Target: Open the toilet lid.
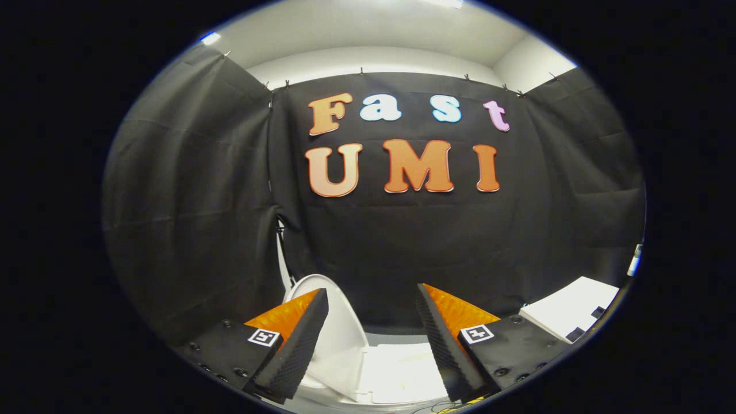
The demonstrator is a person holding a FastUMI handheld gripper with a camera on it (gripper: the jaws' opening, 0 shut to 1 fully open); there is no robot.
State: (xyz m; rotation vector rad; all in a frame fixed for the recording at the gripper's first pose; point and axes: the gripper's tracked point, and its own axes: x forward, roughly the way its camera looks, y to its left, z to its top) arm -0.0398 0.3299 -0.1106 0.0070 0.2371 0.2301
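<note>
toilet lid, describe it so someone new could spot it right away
Start at the black cloth wall and look down to its foot. The toilet lid is the rounded white panel standing raised there, just beyond the open gripper; the white slab beside it is flat and square.

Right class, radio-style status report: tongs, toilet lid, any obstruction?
Tongs open, gripping nothing. Toilet lid raised, standing up just ahead between the fingers. White box off to the right, clear of the lid. No obstruction seen.

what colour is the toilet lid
White. The toilet lid shows in the gripper view, raised, just ahead of the open gripper.
</note>
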